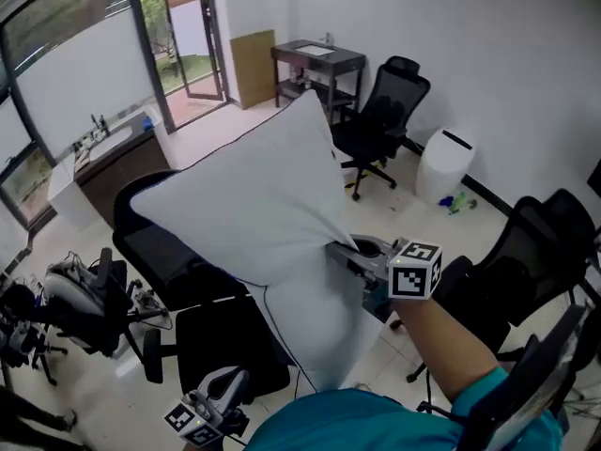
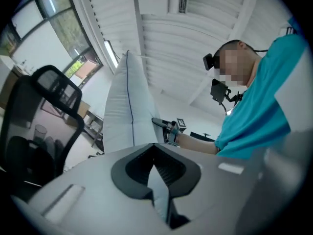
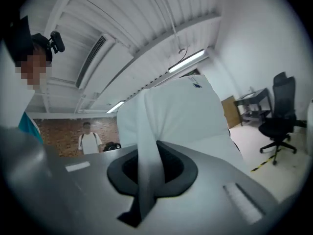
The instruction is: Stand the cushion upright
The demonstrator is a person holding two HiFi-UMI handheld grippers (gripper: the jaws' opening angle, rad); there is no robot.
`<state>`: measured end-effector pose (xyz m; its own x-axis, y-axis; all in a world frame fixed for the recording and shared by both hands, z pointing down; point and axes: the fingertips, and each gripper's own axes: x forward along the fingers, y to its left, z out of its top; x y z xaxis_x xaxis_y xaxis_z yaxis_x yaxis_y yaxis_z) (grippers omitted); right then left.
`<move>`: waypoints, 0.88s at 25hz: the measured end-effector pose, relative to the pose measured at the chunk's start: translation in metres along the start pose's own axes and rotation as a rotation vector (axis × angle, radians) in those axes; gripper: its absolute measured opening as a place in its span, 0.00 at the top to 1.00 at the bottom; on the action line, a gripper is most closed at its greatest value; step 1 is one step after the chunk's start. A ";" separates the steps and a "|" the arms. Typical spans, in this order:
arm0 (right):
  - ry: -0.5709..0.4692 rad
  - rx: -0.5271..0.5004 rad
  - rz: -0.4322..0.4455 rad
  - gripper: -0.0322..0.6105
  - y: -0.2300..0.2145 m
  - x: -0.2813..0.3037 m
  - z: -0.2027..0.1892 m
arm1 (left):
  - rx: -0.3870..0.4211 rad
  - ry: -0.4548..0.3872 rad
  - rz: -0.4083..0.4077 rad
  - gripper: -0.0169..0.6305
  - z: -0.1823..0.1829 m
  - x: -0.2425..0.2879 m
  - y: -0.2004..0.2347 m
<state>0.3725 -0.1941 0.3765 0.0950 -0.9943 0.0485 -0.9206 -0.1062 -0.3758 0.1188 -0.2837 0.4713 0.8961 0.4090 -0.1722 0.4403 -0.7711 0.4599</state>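
Note:
A big white cushion with dark piping hangs in the air above a black office chair, tilted with one corner up. My right gripper is shut on a pinch of its fabric at the right edge; in the right gripper view the cloth runs down between the jaws. My left gripper is low at the bottom of the head view, shut on the cushion's lower corner. In the left gripper view white fabric is pinched between the jaws, and the cushion rises edge-on ahead.
A second black office chair stands at the back by a dark desk. A white bin sits by the right wall. Another black chair is close at right. Equipment lies on the floor at left. A person stands far off.

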 end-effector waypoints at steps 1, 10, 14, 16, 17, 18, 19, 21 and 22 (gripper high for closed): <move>-0.039 0.002 -0.064 0.94 -0.010 -0.033 0.004 | -0.008 0.023 -0.063 0.96 -0.004 0.020 -0.009; -0.351 0.023 -0.505 0.94 -0.084 -0.375 0.026 | -0.022 0.259 -0.431 0.96 -0.118 0.202 -0.138; -0.464 0.020 -0.664 0.94 -0.110 -0.527 0.030 | -0.055 0.319 -0.526 0.96 -0.171 0.280 -0.215; -0.524 0.017 -0.743 0.94 -0.124 -0.593 0.033 | -0.073 0.349 -0.564 0.96 -0.194 0.314 -0.246; -0.555 0.017 -0.781 0.94 -0.130 -0.621 0.033 | -0.085 0.366 -0.580 0.96 -0.205 0.329 -0.259; -0.587 0.019 -0.818 0.94 -0.136 -0.647 0.033 | -0.093 0.385 -0.596 0.96 -0.215 0.341 -0.270; -0.618 0.022 -0.855 0.94 -0.142 -0.671 0.031 | -0.097 0.405 -0.613 0.96 -0.224 0.352 -0.280; -0.680 0.025 -0.931 0.94 -0.154 -0.714 0.024 | -0.100 0.442 -0.647 0.96 -0.241 0.372 -0.294; -0.708 0.024 -0.972 0.94 -0.161 -0.732 0.018 | -0.104 0.460 -0.662 0.96 -0.249 0.381 -0.299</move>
<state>0.4576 0.5510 0.3845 0.9395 -0.2816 -0.1953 -0.3420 -0.8070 -0.4814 0.3147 0.2239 0.4850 0.3299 0.9413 -0.0721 0.8433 -0.2595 0.4706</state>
